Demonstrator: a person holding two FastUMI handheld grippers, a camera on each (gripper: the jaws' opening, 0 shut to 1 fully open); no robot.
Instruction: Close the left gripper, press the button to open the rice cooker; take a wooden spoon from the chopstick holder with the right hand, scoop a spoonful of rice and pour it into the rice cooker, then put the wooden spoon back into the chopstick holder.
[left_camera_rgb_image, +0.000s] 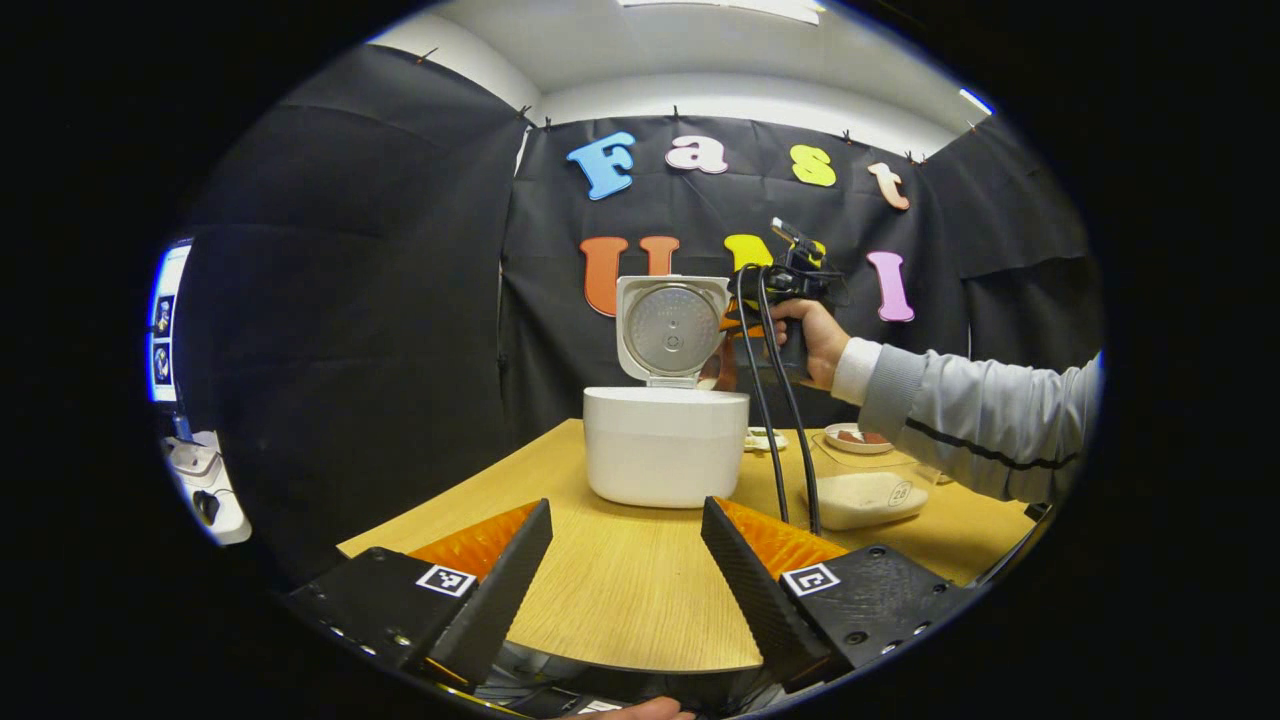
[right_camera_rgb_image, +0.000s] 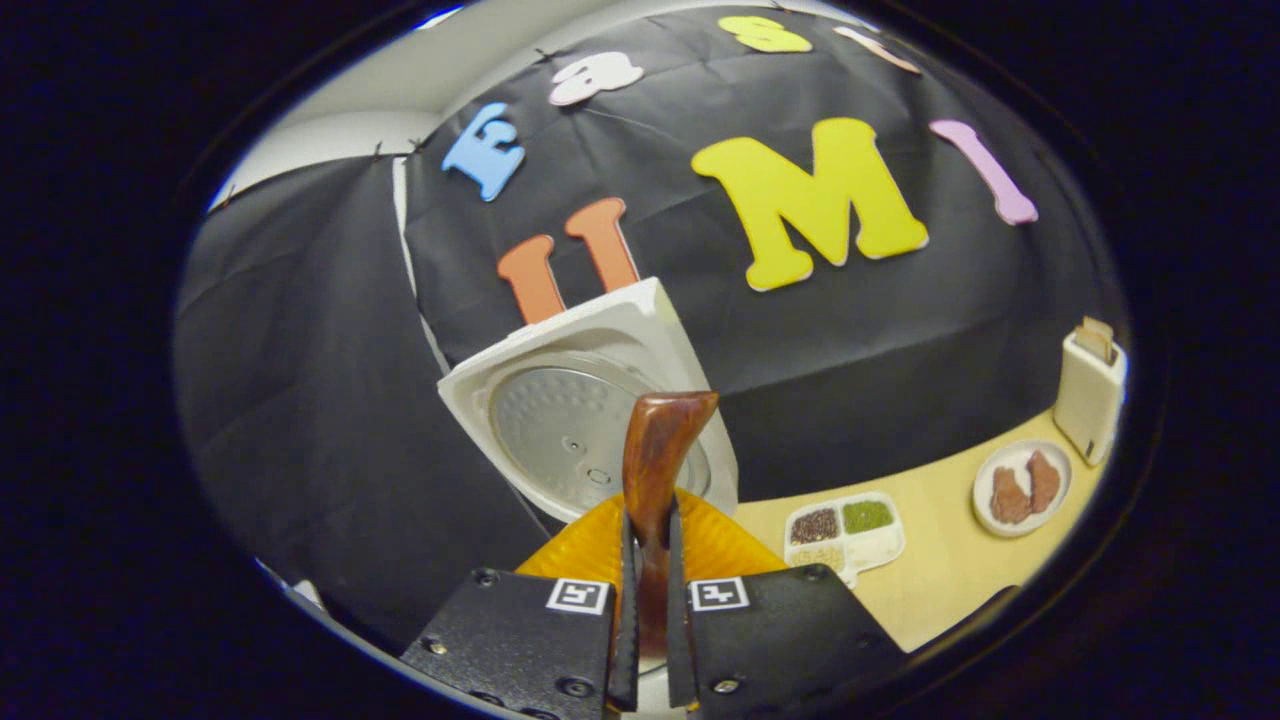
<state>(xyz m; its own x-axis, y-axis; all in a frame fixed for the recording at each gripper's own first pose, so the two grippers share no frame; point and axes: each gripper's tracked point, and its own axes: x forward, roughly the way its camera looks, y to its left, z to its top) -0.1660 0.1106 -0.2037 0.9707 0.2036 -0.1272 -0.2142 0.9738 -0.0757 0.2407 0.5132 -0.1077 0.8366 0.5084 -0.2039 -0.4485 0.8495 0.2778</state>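
The right gripper (right_camera_rgb_image: 648, 590) pinched the smooth brown wooden spoon (right_camera_rgb_image: 655, 470) tight, its handle sticking up in front of the rice cooker (left_camera_rgb_image: 665, 445) and its open lid (right_camera_rgb_image: 575, 420) with the round shiny metal plate. The left gripper (left_camera_rgb_image: 625, 560) was spread wide over the pale wooden table (left_camera_rgb_image: 620, 600), just before the white cooker. Right of the cooker sat a clear tub of rice (left_camera_rgb_image: 865, 495), behind two black cables (left_camera_rgb_image: 780, 420) hanging from the hand (left_camera_rgb_image: 815, 340).

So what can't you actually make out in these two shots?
- Wooden spoon bowl: right gripper view, hidden below the right gripper.
- Rice cooker inside: left gripper view, hidden by its own wall.
- Spoon: left gripper view, mostly behind the open lid.
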